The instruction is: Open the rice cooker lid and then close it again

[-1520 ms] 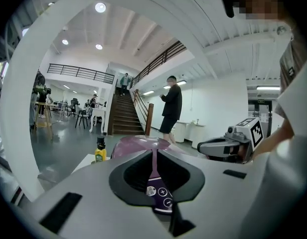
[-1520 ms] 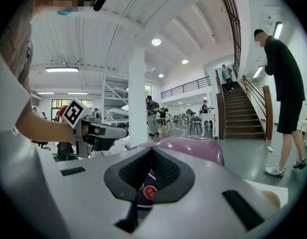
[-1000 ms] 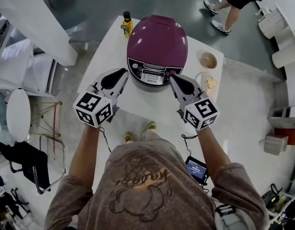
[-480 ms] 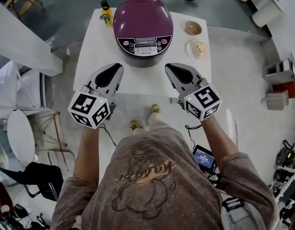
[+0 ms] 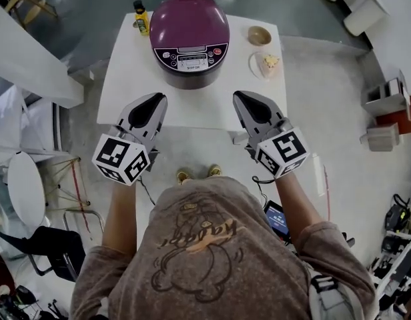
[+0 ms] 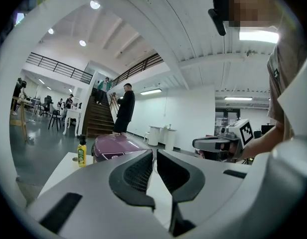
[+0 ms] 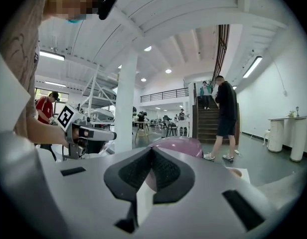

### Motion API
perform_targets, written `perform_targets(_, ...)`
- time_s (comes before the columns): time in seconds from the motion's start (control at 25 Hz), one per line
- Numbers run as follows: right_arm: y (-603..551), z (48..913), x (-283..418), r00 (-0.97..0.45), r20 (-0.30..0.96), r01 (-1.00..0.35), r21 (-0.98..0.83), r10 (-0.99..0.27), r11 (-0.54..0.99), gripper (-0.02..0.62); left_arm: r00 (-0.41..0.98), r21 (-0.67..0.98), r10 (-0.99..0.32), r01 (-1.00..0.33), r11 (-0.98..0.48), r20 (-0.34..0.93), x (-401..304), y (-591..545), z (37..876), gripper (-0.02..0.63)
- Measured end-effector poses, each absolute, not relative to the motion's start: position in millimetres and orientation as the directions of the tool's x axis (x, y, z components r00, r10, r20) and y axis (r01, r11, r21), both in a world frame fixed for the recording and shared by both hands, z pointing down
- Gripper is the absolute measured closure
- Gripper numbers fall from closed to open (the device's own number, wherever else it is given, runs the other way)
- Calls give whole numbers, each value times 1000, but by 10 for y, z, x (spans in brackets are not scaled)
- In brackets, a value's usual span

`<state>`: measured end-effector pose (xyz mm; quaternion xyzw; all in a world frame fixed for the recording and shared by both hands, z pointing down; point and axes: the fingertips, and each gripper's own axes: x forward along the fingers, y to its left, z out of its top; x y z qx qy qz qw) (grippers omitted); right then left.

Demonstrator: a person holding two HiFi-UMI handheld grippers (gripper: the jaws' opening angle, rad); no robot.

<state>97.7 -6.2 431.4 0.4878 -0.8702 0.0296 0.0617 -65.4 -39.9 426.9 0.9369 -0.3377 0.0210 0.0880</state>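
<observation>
Both the left gripper [image 5: 154,99] and the right gripper [image 5: 241,97] are squeezed shut with nothing inside. They hang over the near edge of the table [image 5: 122,79], apart from the closed rice cooker [image 5: 189,35], likely just waiting.

left gripper [image 5: 157,99] and right gripper [image 5: 239,97] pulled back from rice cooker [image 5: 189,29], now over table's [image 5: 125,79] near edge

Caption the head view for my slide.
Closed purple rice cooker, with left claw and right claw shut, empty, short of it.
</observation>
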Motion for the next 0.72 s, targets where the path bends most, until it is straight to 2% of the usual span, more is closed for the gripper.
perform_targets(0.16, 47, 4417, 1035, -489, 93, -872, -25, -867, 489, 594, 757, 148, -650, -651, -744, 61, -599, -307, 4300, 560)
perform_targets(0.4, 101, 4684, 1013, -470, 92, -881, -98, -878, 462, 595, 723, 166, -689, -687, -707, 57, -563, -219, 4519, 561)
perform_targets(0.72, 131, 4665, 1056, -449, 83, -892, -95, -890, 442, 597, 697, 184, -716, -711, -679, 50, -590, -176, 4489, 563)
